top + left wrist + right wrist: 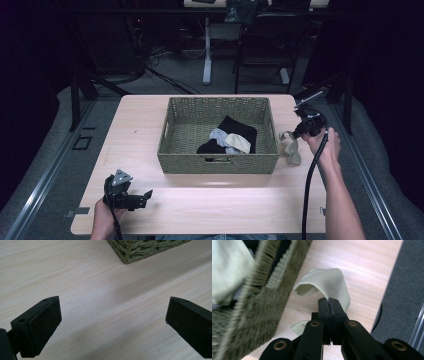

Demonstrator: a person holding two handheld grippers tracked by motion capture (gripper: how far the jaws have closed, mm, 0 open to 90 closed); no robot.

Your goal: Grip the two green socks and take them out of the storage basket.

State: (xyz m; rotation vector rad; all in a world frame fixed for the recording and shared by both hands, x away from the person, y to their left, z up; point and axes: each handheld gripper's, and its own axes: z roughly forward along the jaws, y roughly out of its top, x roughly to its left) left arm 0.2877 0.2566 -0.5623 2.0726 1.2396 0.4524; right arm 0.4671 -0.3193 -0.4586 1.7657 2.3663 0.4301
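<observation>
Beige sock (329, 283) hangs pinched in the right gripper (303, 131), jaws clamped on its fabric, just off the basket's (218, 163) right wall near the tabletop's (140, 145) right edge; looks mid-transfer, next prob. lift over rim & drop inside w/ other socks; left gripper (112, 322) idle, jaws apart, front-left corner.

No text, label, brand, number or sign can be read on anything shown in these views.
</observation>
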